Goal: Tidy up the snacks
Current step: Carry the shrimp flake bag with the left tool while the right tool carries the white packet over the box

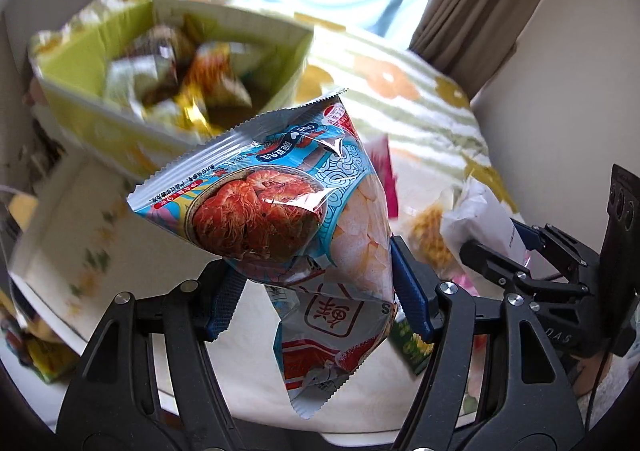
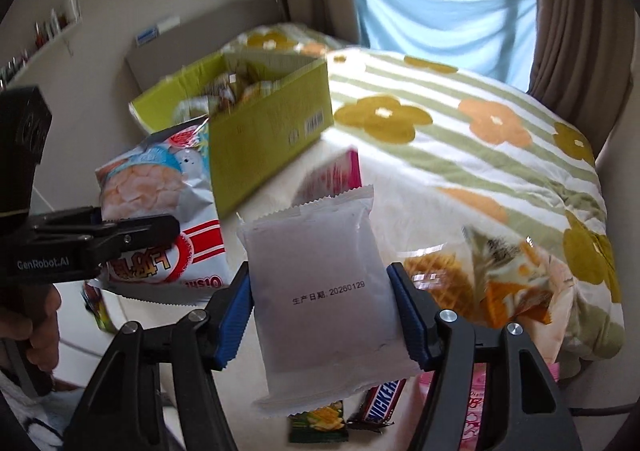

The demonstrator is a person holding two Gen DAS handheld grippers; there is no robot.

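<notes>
Left gripper [image 1: 316, 283]: blue ribbed pads closed partway onto a glossy blue-and-white shrimp-chip bag [image 1: 288, 207], pinched at its lower half. Bag hangs clear of the bed, centre frame, tilted, serrated top edge toward upper left. In the right wrist view the same gripper [image 2: 120, 235] and bag [image 2: 160, 203] sit at mid-left, jaws clamped on the bag's middle.

Right gripper [image 2: 324, 311]: blue pads closed on both side edges of a plain grey-white sealed foil pouch [image 2: 320, 283] with a printed date, lower centre, held off the surface. In the left wrist view this gripper [image 1: 496, 263] is at right, with the white pouch [image 1: 480, 219] at its tips.

Open yellow-green cardboard box [image 2: 264, 131], upper centre-left, holds several blurred snack packs; same box [image 1: 80, 55] is upper left in the left view, beyond the chip bag.

On the bed around it: pink packet [image 2: 340, 175] just right of the box, clear waffle-snack bag [image 2: 480, 279] right of the pouch, brown Snickers bar [image 2: 380, 403] and dark green snack packet [image 2: 320, 423] at bottom centre, below the pouch.

Floral striped quilt [image 2: 460, 123] fills the right half; blue curtain [image 2: 440, 11] top.
</notes>
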